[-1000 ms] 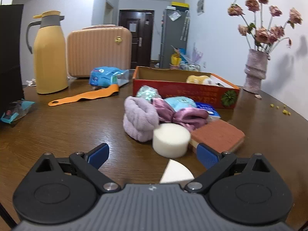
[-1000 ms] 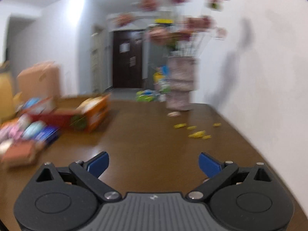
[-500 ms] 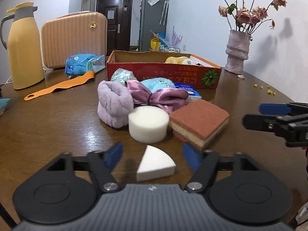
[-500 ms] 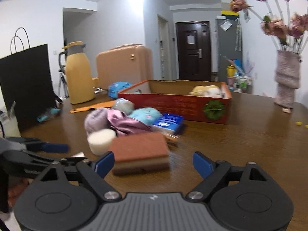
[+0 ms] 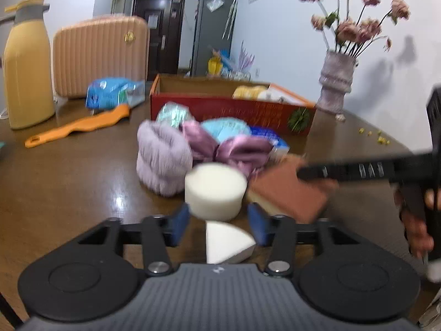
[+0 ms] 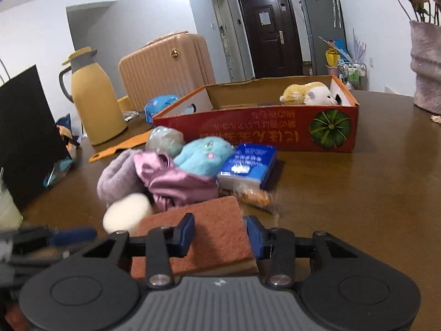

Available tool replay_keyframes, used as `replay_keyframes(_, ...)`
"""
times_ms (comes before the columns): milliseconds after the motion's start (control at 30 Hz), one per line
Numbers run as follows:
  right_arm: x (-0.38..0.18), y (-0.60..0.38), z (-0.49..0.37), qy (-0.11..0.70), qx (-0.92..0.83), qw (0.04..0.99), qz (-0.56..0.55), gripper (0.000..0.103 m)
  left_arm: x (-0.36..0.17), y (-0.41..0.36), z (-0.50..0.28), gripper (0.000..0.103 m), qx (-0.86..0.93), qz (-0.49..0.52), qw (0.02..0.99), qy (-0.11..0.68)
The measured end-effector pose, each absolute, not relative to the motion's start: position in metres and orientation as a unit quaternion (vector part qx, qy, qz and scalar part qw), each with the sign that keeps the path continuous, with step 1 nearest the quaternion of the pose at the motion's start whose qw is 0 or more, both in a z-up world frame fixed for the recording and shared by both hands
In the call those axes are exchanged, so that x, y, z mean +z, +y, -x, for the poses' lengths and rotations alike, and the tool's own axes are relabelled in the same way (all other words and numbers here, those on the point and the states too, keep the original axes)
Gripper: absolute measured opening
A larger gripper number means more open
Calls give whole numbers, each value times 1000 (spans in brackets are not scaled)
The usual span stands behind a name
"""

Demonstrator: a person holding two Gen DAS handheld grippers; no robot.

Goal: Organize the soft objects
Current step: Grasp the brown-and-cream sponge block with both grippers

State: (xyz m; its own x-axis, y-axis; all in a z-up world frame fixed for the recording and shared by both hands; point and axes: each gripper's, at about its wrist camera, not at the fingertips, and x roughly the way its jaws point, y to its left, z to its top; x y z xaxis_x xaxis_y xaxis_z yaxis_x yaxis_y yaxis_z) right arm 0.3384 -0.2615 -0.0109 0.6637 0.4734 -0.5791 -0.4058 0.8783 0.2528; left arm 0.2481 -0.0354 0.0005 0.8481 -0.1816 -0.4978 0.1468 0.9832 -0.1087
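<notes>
Sponges lie nearest in the left wrist view: a white wedge [image 5: 227, 241] sits on the bench [image 5: 69, 182] between the blue pads of the left tongs [image 5: 219, 227], whose jaws have just been closing; the pads stand apart from the wedge on both sides, not pressing it. Just beyond is a round white sponge [image 5: 215, 190], with a lilac band [image 5: 162, 160] to its left and a pink bow [image 5: 234, 149] behind. To the right a brown pad [image 5: 286, 193] lies tilted, with the right tongs [image 5: 303, 172] reaching over it from the right edge, held by a hand [image 5: 416, 220]. Farther back stands a red box [image 5: 231, 110].

From the right wrist view, the brown pad [image 6: 209, 231] lies between the blue pads of the right tongs [image 6: 220, 235], whose jaws have just been closing. Whether they already press it I cannot tell. The round sponge [image 6: 126, 216] is left of it, the bow [image 6: 176, 183] and a blue plush [image 6: 205, 155] beyond. The box [image 6: 264, 132] holds a yellow toy [image 6: 300, 92]. The left tongs [image 6: 63, 234] show blurred at the left edge.
</notes>
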Motion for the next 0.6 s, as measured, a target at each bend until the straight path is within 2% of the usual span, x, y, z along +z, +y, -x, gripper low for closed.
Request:
replay_keyframes(33,-10,-264,-330,334,237,911,-54,41,5,-34,-244,60,-87,41,963,253)
replay_keyframes(233,-5,-282,-274,331,148,929,-77,41,34,-44,-229,58,-162,109,944,265)
replay_keyframes(500,-2,-307,-256,314,169,927,-120,42,11,-83,-249,55,-195,129,911,339)
replay_keyframes(533,-4,-309,-258,318,171,924,-125,42,9,-82,-250,52,-198,137,907,345)
replay_keyframes(600,-10,-315,-262,329,187,915,-143,41,3,-82,-252,35,-207,153,899,354)
